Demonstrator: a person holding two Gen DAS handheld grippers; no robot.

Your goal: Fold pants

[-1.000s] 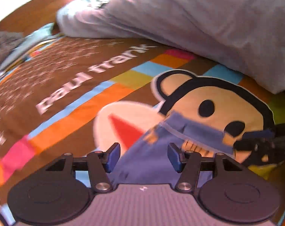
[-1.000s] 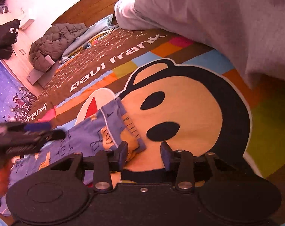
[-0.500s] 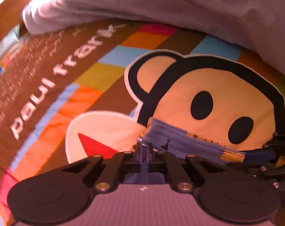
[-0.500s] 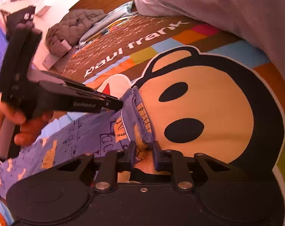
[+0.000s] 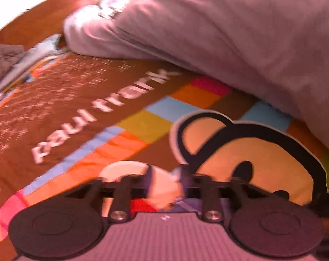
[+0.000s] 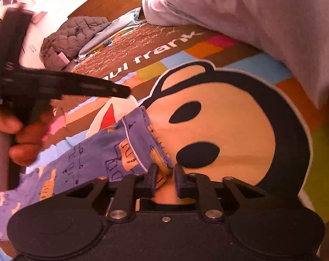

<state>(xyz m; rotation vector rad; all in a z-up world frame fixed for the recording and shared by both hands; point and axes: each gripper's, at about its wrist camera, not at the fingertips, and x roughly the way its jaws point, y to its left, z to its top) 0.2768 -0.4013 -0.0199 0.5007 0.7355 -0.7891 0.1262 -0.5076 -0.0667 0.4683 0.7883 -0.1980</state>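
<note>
The pants (image 6: 94, 158) lie flat on the blanket (image 6: 240, 130), waistband on the monkey's face. The right gripper (image 6: 165, 179) is parting its fingers around a waistband corner; the left gripper (image 5: 167, 181) opens, cloth apparently free. Release both cleanly, then smooth the fold.

Small blue pants (image 6: 112, 152) with doodle print and orange patches, lying rumpled across monkey-print bedspread, waistband uppermost
</note>
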